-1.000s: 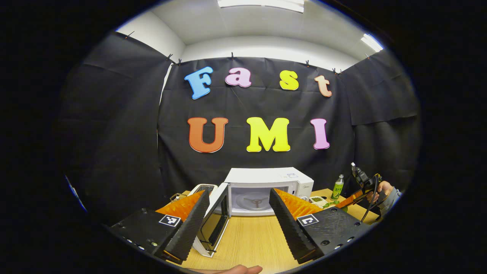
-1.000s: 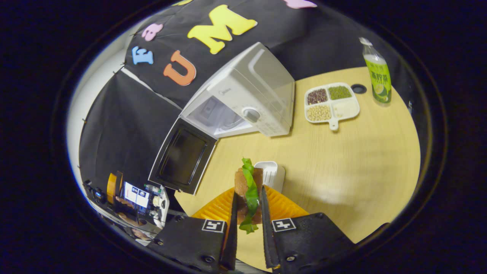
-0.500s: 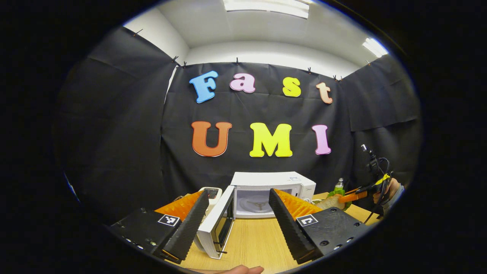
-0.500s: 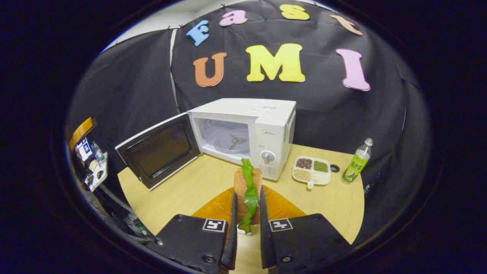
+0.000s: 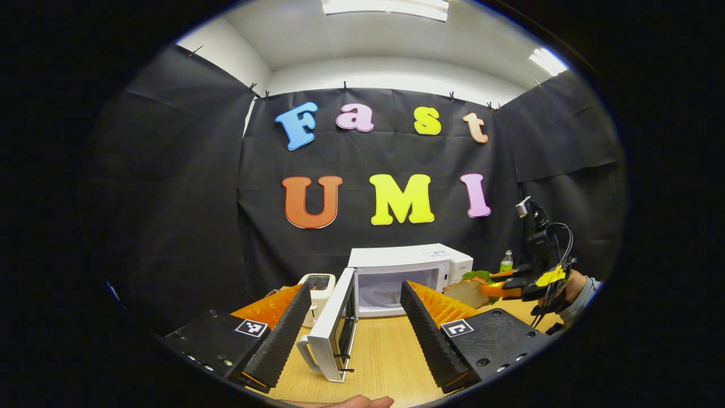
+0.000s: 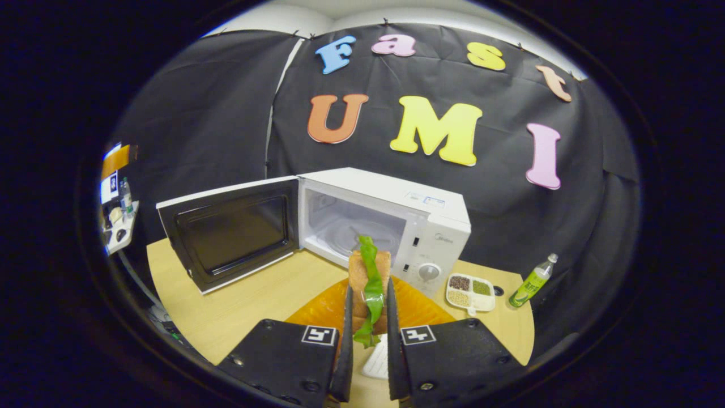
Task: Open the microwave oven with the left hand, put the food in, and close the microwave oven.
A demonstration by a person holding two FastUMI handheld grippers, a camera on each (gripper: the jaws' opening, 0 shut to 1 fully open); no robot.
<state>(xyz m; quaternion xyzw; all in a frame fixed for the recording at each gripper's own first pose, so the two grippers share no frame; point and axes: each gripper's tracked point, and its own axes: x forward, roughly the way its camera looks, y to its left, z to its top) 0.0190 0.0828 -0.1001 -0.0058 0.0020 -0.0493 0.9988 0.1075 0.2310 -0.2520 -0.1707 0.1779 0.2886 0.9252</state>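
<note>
the right gripper (image 6: 367, 317) is clamped on a sandwich (image 6: 369, 283), held above the desk (image 6: 266, 300) before the open microwave (image 6: 385, 221); the left gripper (image 5: 351, 328) is spread wide, holding nothing.

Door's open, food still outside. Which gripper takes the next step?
Right. The right gripper is shut on the brown bread sandwich with green lettuce, facing the white microwave oven's open cavity. The left gripper is open and empty, by the swung-out door.

Wooden table (image 6: 260, 300): microwave (image 6: 391, 224), divided tray (image 6: 470, 292), bottle (image 6: 529, 283).
</note>
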